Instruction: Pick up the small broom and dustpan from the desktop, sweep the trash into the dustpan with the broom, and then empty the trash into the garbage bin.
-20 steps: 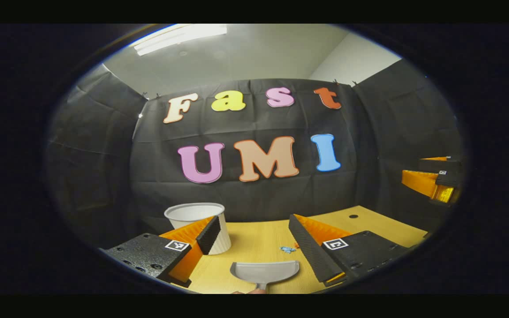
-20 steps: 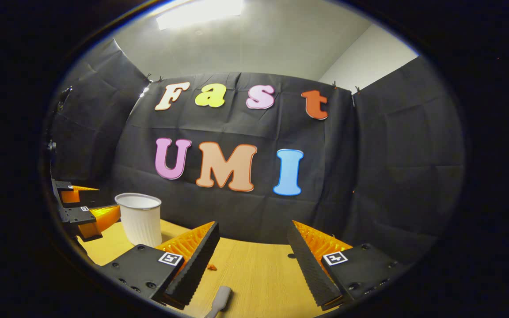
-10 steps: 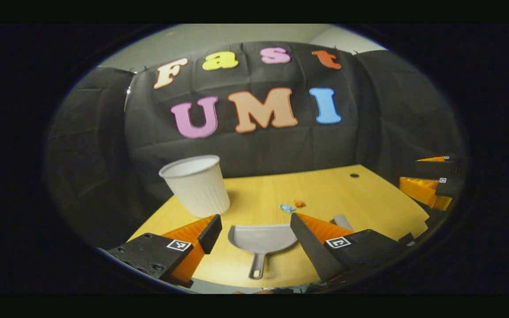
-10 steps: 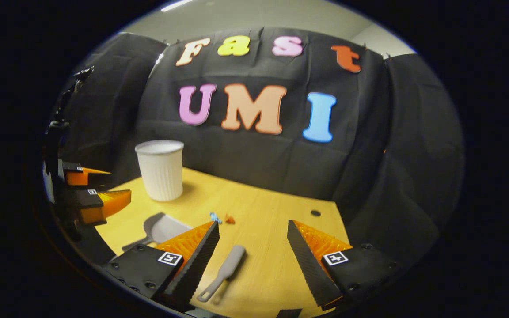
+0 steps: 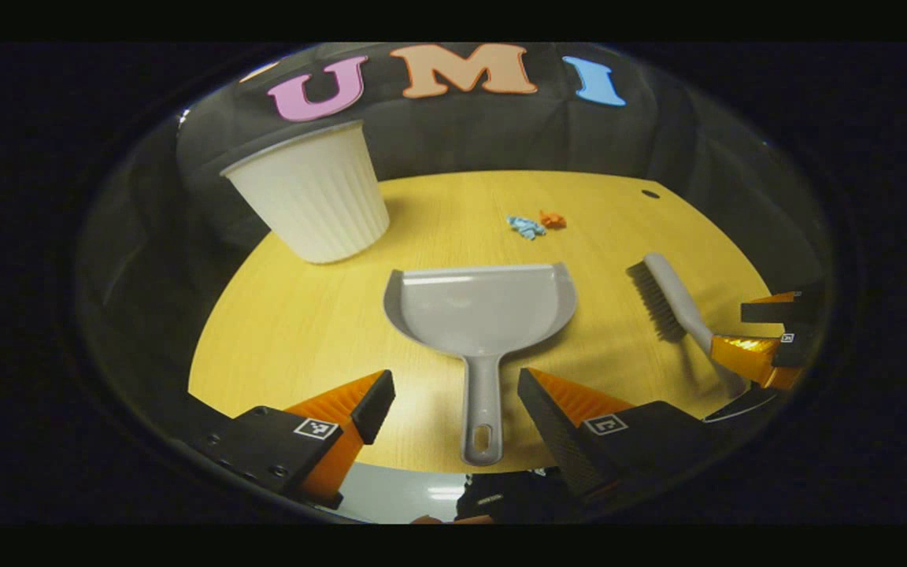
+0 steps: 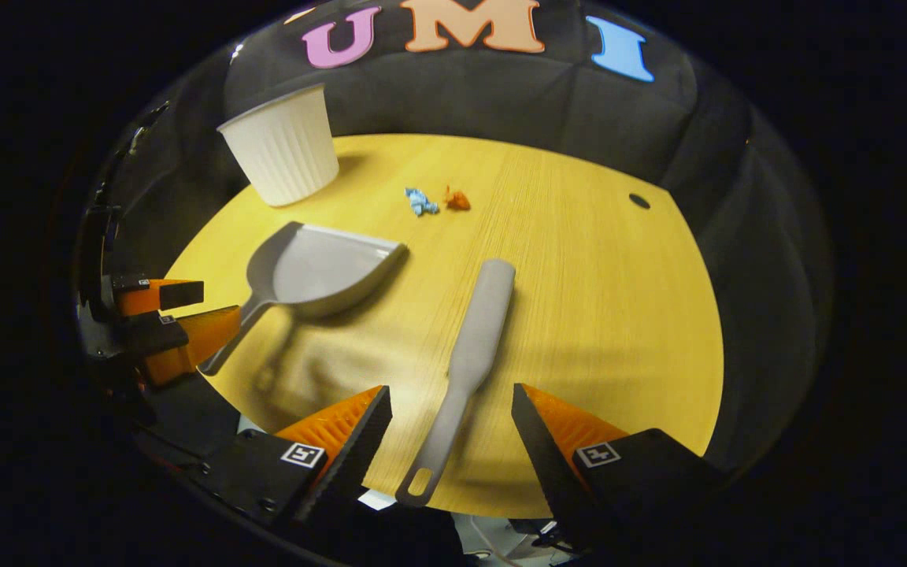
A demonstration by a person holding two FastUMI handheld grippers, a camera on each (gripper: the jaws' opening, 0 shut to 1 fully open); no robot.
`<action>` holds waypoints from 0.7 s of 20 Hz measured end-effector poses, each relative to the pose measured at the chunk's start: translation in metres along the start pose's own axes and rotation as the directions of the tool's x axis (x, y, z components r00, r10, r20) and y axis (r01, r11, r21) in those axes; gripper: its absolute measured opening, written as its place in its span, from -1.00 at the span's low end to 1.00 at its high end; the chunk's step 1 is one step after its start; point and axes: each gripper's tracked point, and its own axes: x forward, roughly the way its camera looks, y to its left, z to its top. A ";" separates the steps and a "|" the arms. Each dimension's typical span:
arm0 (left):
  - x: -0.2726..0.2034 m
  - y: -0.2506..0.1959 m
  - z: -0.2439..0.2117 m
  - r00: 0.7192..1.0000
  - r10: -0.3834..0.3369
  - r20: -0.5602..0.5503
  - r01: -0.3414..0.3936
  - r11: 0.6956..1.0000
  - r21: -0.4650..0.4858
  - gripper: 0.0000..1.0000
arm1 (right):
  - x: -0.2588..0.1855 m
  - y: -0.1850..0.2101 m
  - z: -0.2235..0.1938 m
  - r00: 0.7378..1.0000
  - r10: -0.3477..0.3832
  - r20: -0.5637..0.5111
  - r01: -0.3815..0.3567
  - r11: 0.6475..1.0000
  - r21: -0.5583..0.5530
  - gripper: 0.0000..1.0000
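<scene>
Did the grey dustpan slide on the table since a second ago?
No. The grey plastic dustpan lies where it did, near the white ribbed bin and paper scraps; the cameras tipped down.

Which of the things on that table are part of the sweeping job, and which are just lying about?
Part of the job:
- dustpan
- broom
- blue scrap
- orange scrap
- white bin
- left tongs and right tongs, both open

Just there:
- table
- small dark hole in the tabletop
</scene>
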 end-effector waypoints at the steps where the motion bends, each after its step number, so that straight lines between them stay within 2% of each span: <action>1: 0.008 0.000 -0.008 0.999 -0.002 -0.034 0.002 1.000 0.001 0.93 | 0.002 0.002 0.000 1.000 -0.001 -0.026 0.001 1.000 -0.003 1.00; 2: 0.014 -0.001 -0.015 0.998 -0.005 -0.060 0.005 1.000 0.005 1.00 | 0.002 0.003 0.003 0.999 -0.007 -0.052 0.007 1.000 -0.006 1.00; 3: 0.021 -0.002 -0.024 0.996 -0.009 -0.086 0.010 1.000 0.012 0.93 | 0.001 0.005 0.005 0.997 -0.011 -0.076 0.010 1.000 -0.012 0.92; 5: 0.034 -0.004 -0.032 0.992 -0.015 -0.128 0.019 0.999 0.027 0.92 | 0.003 0.008 0.003 0.992 -0.008 -0.123 0.005 1.000 -0.024 0.86; 6: 0.038 -0.006 -0.034 0.989 -0.020 -0.147 0.025 0.999 0.035 0.92 | 0.002 0.009 0.003 0.988 -0.007 -0.153 0.002 0.999 -0.032 0.84; 7: 0.041 -0.007 -0.037 0.985 -0.019 -0.169 0.026 0.999 0.040 0.99 | 0.002 0.010 0.006 0.985 -0.008 -0.171 0.002 0.999 -0.038 0.75; 8: 0.046 -0.008 -0.039 0.983 -0.026 -0.181 0.034 0.999 0.042 0.87 | 0.001 0.011 0.009 0.981 -0.007 -0.194 -0.003 0.999 -0.049 0.68; 9: 0.051 -0.010 -0.042 0.979 -0.033 -0.201 0.043 0.998 0.043 0.68 | 0.002 0.011 0.008 0.977 -0.005 -0.215 -0.008 0.998 -0.057 0.45; 10: 0.052 -0.012 -0.046 0.975 -0.041 -0.220 0.051 0.998 0.039 0.53 | 0.004 0.008 0.009 0.973 -0.022 -0.228 0.007 0.998 -0.068 0.31; 11: 0.053 -0.011 -0.049 0.971 -0.035 -0.238 0.045 0.998 0.036 0.08 | 0.005 0.001 0.007 0.971 -0.044 -0.235 0.023 0.996 -0.089 -0.19; 12: 0.054 -0.011 -0.053 0.966 -0.033 -0.258 0.046 0.998 0.043 -0.20 | 0.006 0.000 0.008 0.970 -0.037 -0.242 0.011 0.994 -0.107 -0.31; 13: 0.054 -0.013 -0.052 0.963 -0.041 -0.268 0.057 0.997 0.054 -0.36 | 0.010 0.000 0.008 0.970 -0.034 -0.241 0.006 0.993 -0.117 -0.47; 14: 0.054 -0.013 -0.050 0.963 -0.048 -0.266 0.066 0.996 0.059 -0.37 | 0.013 -0.002 0.012 0.975 -0.034 -0.221 0.005 0.991 -0.133 -0.53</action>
